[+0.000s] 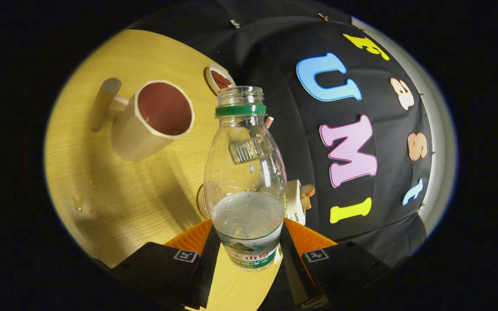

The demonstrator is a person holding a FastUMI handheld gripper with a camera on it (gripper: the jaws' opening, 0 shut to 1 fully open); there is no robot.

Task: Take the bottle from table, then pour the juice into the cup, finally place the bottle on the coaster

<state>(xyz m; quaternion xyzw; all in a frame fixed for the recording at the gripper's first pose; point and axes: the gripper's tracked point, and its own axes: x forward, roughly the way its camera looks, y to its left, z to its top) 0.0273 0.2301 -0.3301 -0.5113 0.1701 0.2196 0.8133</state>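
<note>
A clear plastic bottle [245,172] with a green neck ring and no cap sits between my fingers, and the gripper [249,244] is shut on its labelled lower part. Clear liquid fills roughly its lower third. Beyond the fingers, ahead of the bottle and to its left, a cream cup [154,119] with a brown inside and a side handle stands on the wooden table [115,207]. A round coaster [202,202] lies just behind the bottle, mostly hidden by it.
A small cream dish [219,78] with something brown in it lies past the cup near the black cloth wall. A white object [295,202] with a brown piece sits to the right of the bottle. Small wet drops [78,203] lie on the table left of the fingers.
</note>
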